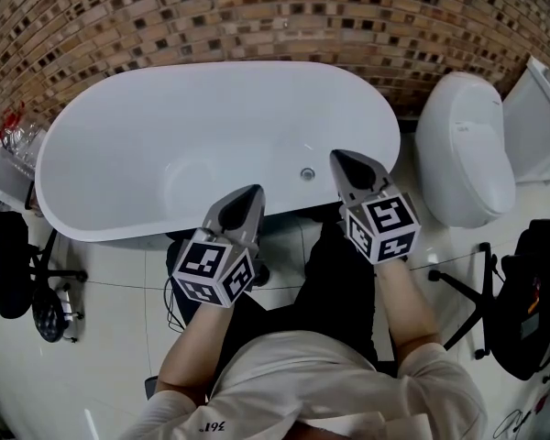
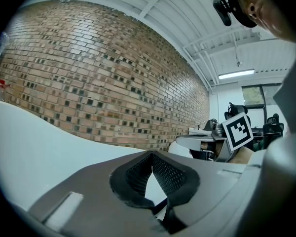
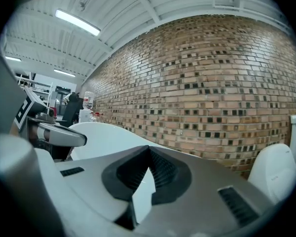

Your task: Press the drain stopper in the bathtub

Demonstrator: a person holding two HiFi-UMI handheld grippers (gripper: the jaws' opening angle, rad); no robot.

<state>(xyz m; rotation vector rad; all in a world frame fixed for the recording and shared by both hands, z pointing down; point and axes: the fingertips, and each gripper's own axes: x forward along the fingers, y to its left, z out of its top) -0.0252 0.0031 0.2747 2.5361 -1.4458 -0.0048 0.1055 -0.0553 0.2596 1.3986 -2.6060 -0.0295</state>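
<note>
Well, stopper [image 1: 307, 174] near right fingers [image 1: 350, 169]

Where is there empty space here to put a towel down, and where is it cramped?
The bathtub basin is bare apart from a small round fitting on its near wall. The floor tiles between the bathtub and the black chair at left are free too. It is crowded at right, between the toilet and dark gear.

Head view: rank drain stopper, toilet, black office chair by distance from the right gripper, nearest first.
From the right gripper:
1. drain stopper, in the bathtub, just left of the gripper's tip.
2. toilet, to its right.
3. black office chair, far left, beyond the bathtub's end.
</note>
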